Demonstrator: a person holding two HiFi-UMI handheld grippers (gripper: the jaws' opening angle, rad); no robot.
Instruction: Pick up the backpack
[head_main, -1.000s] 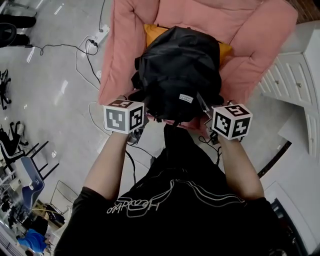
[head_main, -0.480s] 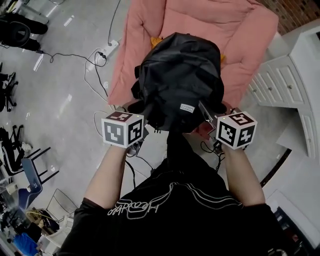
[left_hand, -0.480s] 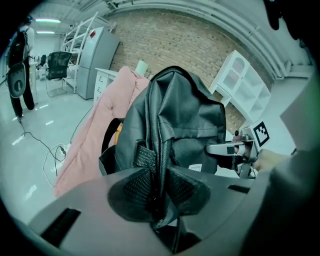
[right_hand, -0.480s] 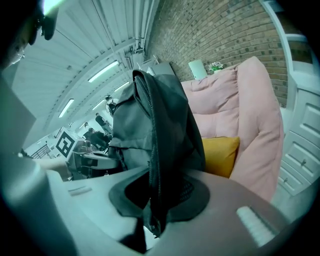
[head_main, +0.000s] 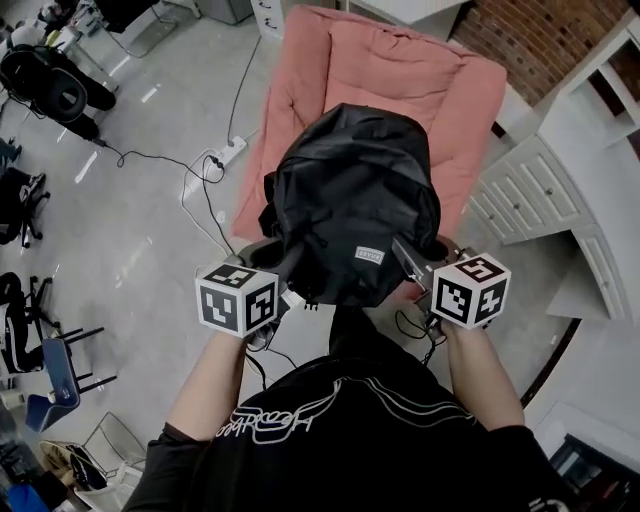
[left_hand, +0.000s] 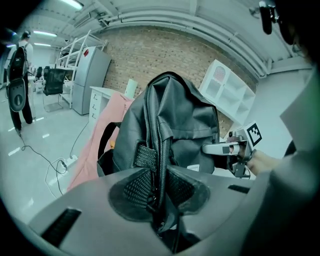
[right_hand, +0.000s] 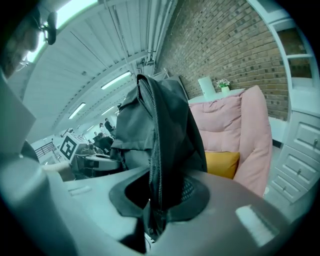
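Observation:
A black backpack (head_main: 350, 205) hangs in the air between my two grippers, lifted clear of the pink armchair (head_main: 385, 75). My left gripper (head_main: 275, 290) is shut on the backpack's left edge, a zipped seam with a mesh strap (left_hand: 155, 165) pinched between its jaws. At the other side my right gripper (head_main: 415, 270) is shut on the right edge, a zipped fold of black fabric (right_hand: 160, 170). From the left gripper view the right gripper (left_hand: 235, 150) shows beyond the bag, and the left gripper (right_hand: 85, 160) shows likewise from the right gripper view.
A yellow cushion (right_hand: 220, 164) lies on the armchair seat. White drawers (head_main: 530, 190) stand at the right of the chair, with a brick wall (head_main: 530, 35) behind. A power strip and cables (head_main: 225, 155) lie on the grey floor at the left. Office chairs (head_main: 50, 90) stand far left.
Both grippers have risen with the backpack, which has come up off the armchair seat and now hangs higher in front of me. The cushion is hidden behind it in the head view.

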